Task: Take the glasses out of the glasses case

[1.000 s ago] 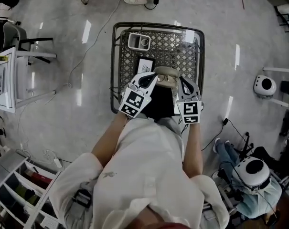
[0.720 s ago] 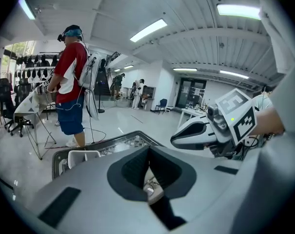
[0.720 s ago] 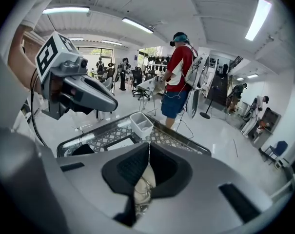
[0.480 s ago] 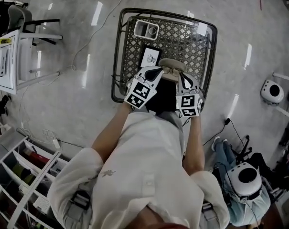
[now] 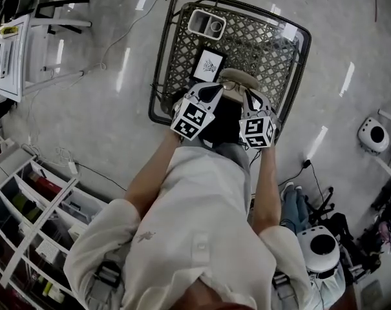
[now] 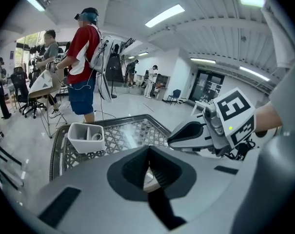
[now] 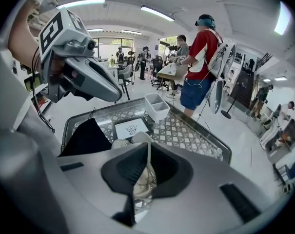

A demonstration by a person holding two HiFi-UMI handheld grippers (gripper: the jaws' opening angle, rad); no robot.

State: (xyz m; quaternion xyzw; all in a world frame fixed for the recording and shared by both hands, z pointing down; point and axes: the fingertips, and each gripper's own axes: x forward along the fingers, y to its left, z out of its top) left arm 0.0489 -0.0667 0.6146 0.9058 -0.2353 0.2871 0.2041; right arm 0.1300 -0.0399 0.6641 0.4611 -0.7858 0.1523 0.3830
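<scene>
Beige against dark mesh: look for the glasses case (image 5: 239,78) just above centre in the head view, resting on the wire table (image 5: 263,47) beyond the black cloth (image 5: 224,118) and just below right of the white card (image 5: 208,65). Lies with its long axis left to right across that frame, so crosswise to both tongs. Carries the glasses (image 7: 143,182), seen as a thin frame low in the right gripper view. Meets the left gripper (image 5: 214,91) at its left end, with jaws pressed together on what looks like a pale edge of the case. Meets the right gripper (image 5: 248,97) at its right end, with jaws narrowly apart, just been opening, a pale lip between them. Probably favours the right tongs as nearer the glasses.
</scene>
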